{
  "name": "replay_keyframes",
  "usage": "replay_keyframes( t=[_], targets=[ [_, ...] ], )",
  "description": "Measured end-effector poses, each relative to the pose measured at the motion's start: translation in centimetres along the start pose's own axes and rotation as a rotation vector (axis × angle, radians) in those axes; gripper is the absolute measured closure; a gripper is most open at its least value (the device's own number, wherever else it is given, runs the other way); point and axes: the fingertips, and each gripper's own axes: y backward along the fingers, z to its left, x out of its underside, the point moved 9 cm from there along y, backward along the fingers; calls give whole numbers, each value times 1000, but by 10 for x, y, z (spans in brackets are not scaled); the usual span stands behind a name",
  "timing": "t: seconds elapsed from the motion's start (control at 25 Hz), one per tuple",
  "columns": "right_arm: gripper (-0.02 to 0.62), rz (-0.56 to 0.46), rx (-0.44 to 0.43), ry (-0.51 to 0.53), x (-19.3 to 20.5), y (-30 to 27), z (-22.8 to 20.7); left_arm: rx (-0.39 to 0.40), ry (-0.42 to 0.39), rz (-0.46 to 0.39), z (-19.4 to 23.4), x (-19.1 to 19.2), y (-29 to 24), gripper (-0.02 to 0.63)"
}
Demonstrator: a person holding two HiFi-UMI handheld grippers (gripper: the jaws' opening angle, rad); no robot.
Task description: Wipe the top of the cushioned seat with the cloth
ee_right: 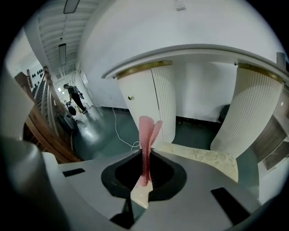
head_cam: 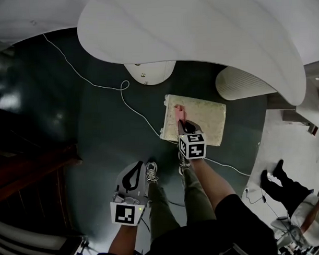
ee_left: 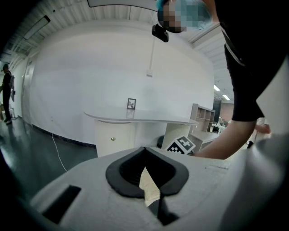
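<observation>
**On seat (head_cam: 209, 117): cloth (head_cam: 178, 112) in right gripper (head_cam: 184, 126)**

Right jaws clamped on the pink cloth; its folds stand up past the tips in the right gripper view. Cloth lies on the cream seat top, near its left edge. Left gripper (head_cam: 138, 167) hangs low beside the person's leg (head_cam: 162, 208), off the seat, jaws together. White cable (head_cam: 98, 83) runs over the dark floor (head_cam: 97, 132) to the seat's left corner. White table (head_cam: 198, 29) overhangs beyond.

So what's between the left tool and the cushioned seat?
In the head view, just dark floor, a white cable and the person's shoe lie between the left tool and the cushioned seat. The right tool grips the cloth.
</observation>
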Motion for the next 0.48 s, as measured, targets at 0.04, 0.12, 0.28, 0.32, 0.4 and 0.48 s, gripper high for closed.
replay_keyframes(
  t=[0.04,0.12,0.28,0.32,0.4,0.48],
  targets=[
    [568,8,7,5,-1,-12,-2,-10,5,13,2,5,1,589],
    [568,22,18,13,-4,-35,-5,-29,13,30,5,15,1,589],
    [568,57,24,47,-3,-81,-6,-53,28,42,10,31,-4,589],
    [568,69,25,62,-3,-92,-5,-54,38,45,11,34,-6,589],
    [568,91,20,68,-5,-112,-2,-52,50,50,13,37,-10,589],
    [568,112,13,56,-6,-128,1,-48,39,58,15,40,-13,589]
  ],
)
